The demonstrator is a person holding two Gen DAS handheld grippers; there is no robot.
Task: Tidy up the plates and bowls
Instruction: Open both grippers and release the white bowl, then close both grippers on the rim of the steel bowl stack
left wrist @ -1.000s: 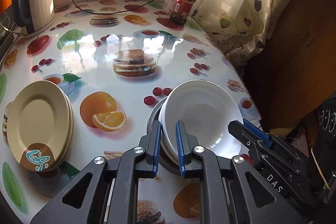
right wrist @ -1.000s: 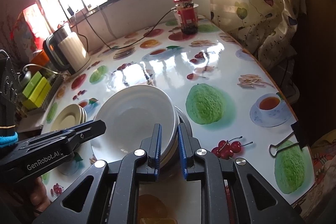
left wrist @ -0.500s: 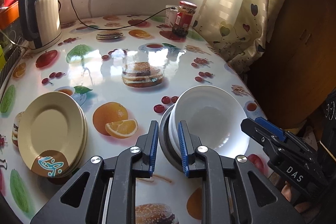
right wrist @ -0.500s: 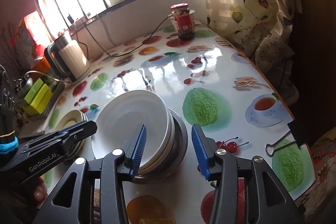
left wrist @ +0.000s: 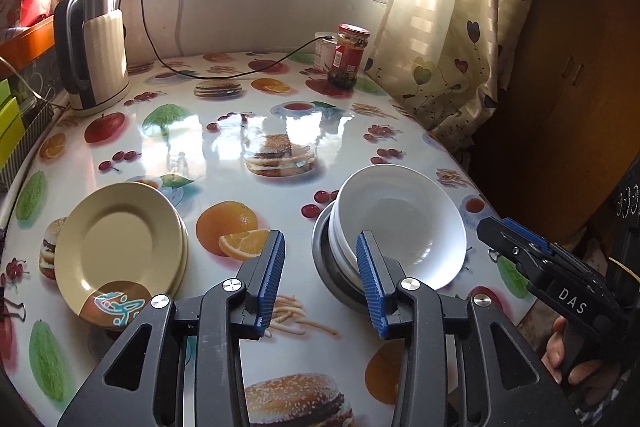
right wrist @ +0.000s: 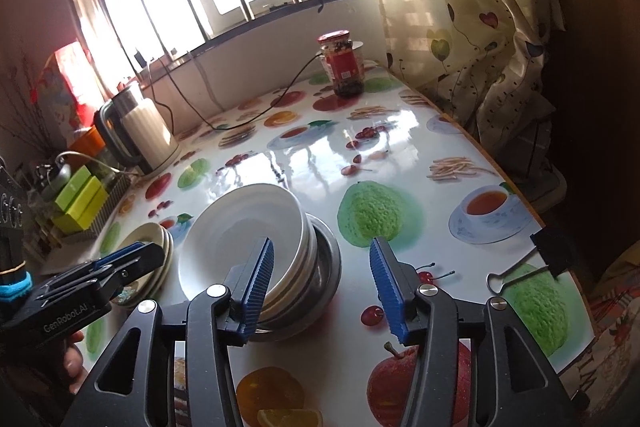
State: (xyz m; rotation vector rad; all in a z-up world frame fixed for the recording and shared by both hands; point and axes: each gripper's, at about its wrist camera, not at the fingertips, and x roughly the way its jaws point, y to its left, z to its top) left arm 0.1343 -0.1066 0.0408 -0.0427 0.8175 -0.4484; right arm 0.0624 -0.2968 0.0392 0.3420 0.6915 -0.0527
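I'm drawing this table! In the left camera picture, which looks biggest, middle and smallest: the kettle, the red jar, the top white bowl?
1. Top white bowl
2. Kettle
3. Red jar

The bowl sits nearest the camera, so it may only look bigger than the kettle. The jar looks smallest, but it stands farthest back.

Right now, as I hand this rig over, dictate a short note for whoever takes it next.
Left tool: its jaws have just been opening, nothing between them, near the left rim of the bowl stack.
Right tool: its jaws have also just been opening, nothing between the pads; its left finger stands in front of the stack's rim.
White bowls sit nested in a metal bowl on the table, set down and released.
Beige plates are stacked to the left of the bowls.
Done: bowls in one stack, plates in another.
Left: I see no loose plates or bowls; check outside these views.
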